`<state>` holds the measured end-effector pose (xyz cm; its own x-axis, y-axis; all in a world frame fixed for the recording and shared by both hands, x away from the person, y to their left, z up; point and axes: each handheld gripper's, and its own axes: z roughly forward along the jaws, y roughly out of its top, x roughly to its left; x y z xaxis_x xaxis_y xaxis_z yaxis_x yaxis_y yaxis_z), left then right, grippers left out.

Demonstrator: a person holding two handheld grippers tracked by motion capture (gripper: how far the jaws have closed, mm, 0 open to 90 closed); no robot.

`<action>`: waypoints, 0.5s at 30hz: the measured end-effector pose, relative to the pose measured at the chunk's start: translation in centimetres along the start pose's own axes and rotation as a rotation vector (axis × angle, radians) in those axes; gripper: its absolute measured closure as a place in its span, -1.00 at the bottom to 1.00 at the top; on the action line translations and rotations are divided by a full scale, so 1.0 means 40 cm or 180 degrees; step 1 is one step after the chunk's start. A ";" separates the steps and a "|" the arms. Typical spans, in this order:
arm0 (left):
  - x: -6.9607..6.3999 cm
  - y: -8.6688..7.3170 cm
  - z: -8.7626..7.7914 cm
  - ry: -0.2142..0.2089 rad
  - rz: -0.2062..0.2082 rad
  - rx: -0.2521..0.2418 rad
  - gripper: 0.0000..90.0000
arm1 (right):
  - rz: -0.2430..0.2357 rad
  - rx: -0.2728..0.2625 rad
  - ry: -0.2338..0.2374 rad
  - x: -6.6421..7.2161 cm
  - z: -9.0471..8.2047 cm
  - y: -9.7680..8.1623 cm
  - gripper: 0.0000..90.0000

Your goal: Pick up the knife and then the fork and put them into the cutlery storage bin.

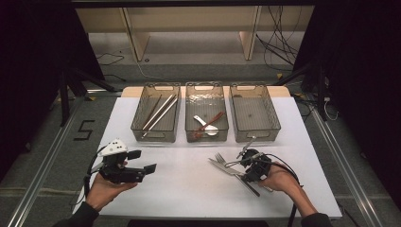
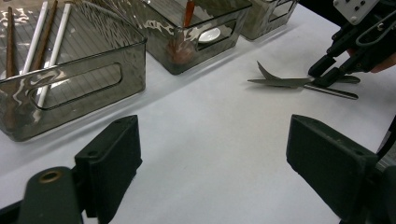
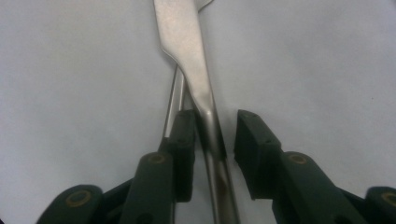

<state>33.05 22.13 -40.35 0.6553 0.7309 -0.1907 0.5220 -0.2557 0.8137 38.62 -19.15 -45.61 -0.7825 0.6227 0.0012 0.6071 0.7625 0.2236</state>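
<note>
High view first: the right claw (image 1: 238, 162) sits low over a table knife (image 1: 226, 168) that lies on the white table (image 1: 189, 184) in front of the 3 smoky plastic bins, with a fork (image 1: 220, 158) lying just beside the knife and crossing under it. The person's right hand (image 1: 279, 179) holds that claw from the near right side.

Right gripper view looks straight down the knife (image 3: 187, 51): its handle runs between the 2 black jaws, close against the left pad, while a clear gap stands between the handle and the right pad – so the claw is part-open around the knife, not clamped on it. The fork's stem (image 3: 175, 100) shows just left of the knife, partly hidden by the left jaw.

Left claw (image 1: 144, 162) rests well apart at the near left of the table, held in the left hand (image 1: 106, 189); in the left gripper view its jaws stand wide with nothing but bare table between them.

Behind, the left bin (image 1: 142, 124) holds chopsticks (image 1: 161, 111) – some pale, some dark. The middle bin (image 1: 206, 88) holds a white spoon (image 1: 206, 126) and a reddish-brown spoon (image 1: 210, 121). The right bin (image 1: 270, 116) stands just beside it, nearest the right claw.
</note>
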 end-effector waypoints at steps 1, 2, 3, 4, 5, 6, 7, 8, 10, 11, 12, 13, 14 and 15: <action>0.000 0.000 0.000 0.0002 0.0001 0.0002 -0.61 | -0.0006 0.0010 0.0000 0.000 0.000 0.002 0.62; 0.000 0.000 0.001 0.0002 0.0000 0.0001 -0.61 | -0.0026 0.0016 0.0009 0.001 0.001 0.004 0.65; -0.001 0.000 0.001 0.0003 0.0000 0.0000 -0.61 | -0.0057 0.0025 0.0000 0.002 0.001 0.005 0.66; -0.001 0.000 0.000 0.0003 0.0000 0.0000 -0.61 | -0.0074 0.0034 -0.0002 0.003 0.001 0.006 0.67; -0.001 0.000 0.001 0.0003 -0.0011 -0.0010 -0.61 | -0.0085 0.0034 0.0002 0.003 0.001 0.006 0.68; 0.000 0.000 0.001 0.0003 -0.0012 -0.0005 -0.61 | -0.0092 0.0039 0.0008 0.003 0.001 0.006 0.68; 0.000 0.000 0.001 0.0001 -0.0009 -0.0001 -0.61 | -0.0103 0.0041 0.0011 0.003 0.001 0.007 0.70; 0.000 0.000 0.001 0.0000 -0.0010 -0.0001 -0.61 | -0.0112 0.0044 0.0014 0.004 0.001 0.007 0.73; 0.001 0.000 0.000 0.0000 -0.0012 -0.0005 -0.61 | -0.0162 0.0058 0.0014 0.007 0.000 0.009 0.79; 0.001 0.000 0.000 0.0002 -0.0013 -0.0006 -0.61 | -0.0162 0.0058 0.0020 0.008 0.000 0.009 0.79; 0.002 0.000 0.000 0.0004 -0.0012 -0.0005 -0.61 | -0.0168 0.0055 0.0027 0.007 -0.001 0.008 0.79; 0.002 0.000 -0.001 0.0007 -0.0013 -0.0007 -0.61 | -0.0175 0.0048 0.0040 0.006 -0.001 0.007 0.79; 0.003 0.000 -0.001 0.0008 -0.0015 -0.0009 -0.61 | -0.0202 0.0040 0.0051 0.004 -0.001 0.006 0.80; 0.003 0.000 -0.002 0.0009 -0.0016 -0.0011 -0.61 | -0.0203 0.0040 0.0056 0.005 -0.002 0.005 0.80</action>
<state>33.09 22.26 -40.34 0.6511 0.7340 -0.1933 0.5235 -0.2498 0.8146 38.60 -18.88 -45.49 -0.8219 0.5696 0.0044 0.5575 0.8028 0.2116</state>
